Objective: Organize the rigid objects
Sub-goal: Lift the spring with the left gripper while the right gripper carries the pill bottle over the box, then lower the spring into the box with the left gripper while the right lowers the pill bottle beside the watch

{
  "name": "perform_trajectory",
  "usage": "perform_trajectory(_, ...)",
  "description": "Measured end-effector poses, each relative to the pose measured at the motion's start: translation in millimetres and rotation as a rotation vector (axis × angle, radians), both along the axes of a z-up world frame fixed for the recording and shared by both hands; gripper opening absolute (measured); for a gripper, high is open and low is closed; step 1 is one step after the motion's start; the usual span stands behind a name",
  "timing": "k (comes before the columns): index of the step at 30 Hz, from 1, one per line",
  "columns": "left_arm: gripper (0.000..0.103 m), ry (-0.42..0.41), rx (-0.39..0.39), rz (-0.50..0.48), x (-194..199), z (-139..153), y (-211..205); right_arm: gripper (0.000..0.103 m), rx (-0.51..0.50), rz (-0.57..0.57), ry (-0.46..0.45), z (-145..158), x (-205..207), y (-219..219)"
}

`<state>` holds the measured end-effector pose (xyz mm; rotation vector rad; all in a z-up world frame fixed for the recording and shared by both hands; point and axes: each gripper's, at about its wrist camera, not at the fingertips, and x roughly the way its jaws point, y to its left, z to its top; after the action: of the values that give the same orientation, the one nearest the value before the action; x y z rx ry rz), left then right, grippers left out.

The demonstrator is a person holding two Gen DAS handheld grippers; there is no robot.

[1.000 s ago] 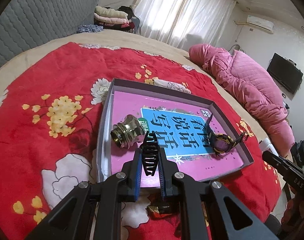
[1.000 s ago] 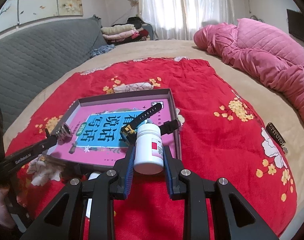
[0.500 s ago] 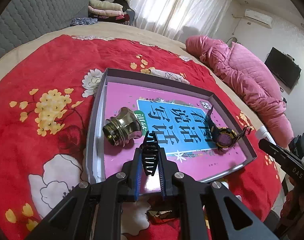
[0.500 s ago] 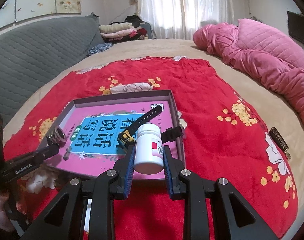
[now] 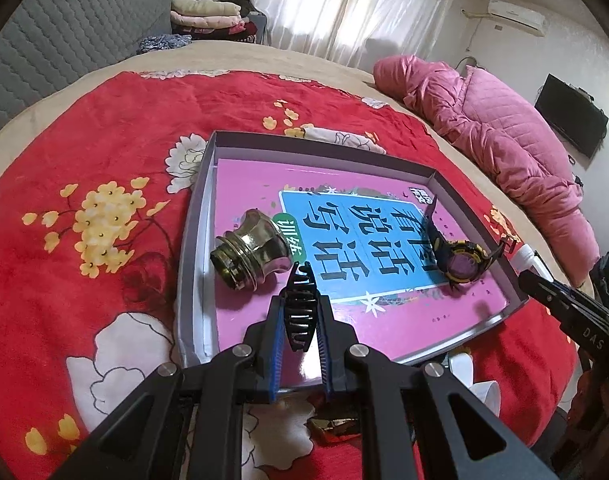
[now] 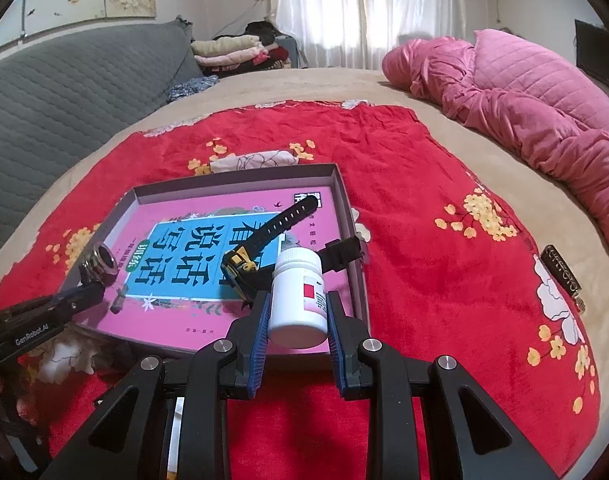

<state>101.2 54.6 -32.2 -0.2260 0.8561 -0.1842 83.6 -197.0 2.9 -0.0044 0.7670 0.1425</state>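
A grey shallow box (image 5: 192, 240) lies on the red floral blanket with a pink and blue book (image 5: 360, 240) flat inside it. On the book rest a shiny metal cap (image 5: 250, 254) at the left and a black and yellow wristwatch (image 5: 458, 258) at the right. My left gripper (image 5: 300, 316) is shut on a black hair claw clip (image 5: 300, 312), held over the box's near part. My right gripper (image 6: 298, 312) is shut on a white pill bottle (image 6: 298, 292) with a red label, just over the box's near right corner (image 6: 356, 280), beside the wristwatch (image 6: 264, 248).
A dark bar-shaped object (image 6: 562, 270) lies on the blanket to the right. A pink quilt (image 6: 524, 92) is heaped at the far right of the bed. Folded clothes (image 6: 232, 50) sit by the curtain, and a grey quilted headboard (image 6: 64, 76) runs along the left.
The right gripper with the pill bottle has drifted a little toward the box, whose near right corner now lies under the bottle. The left gripper keeps the clip over the box with only a slight shift.
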Motion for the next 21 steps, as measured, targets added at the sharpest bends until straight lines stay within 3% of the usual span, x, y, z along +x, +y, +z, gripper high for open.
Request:
perform_trajectory(7,0.015,-0.001,0.117,-0.006,2.3,-2.6,-12.1,0.027,-0.002,-0.002,0.026,-7.7,5.6,-1.7)
perform_trajectory(21,0.015,0.01,0.19,0.002,9.6,-7.4,-13.6,0.027,-0.065,-0.02,0.119,-16.8,24.2,9.3)
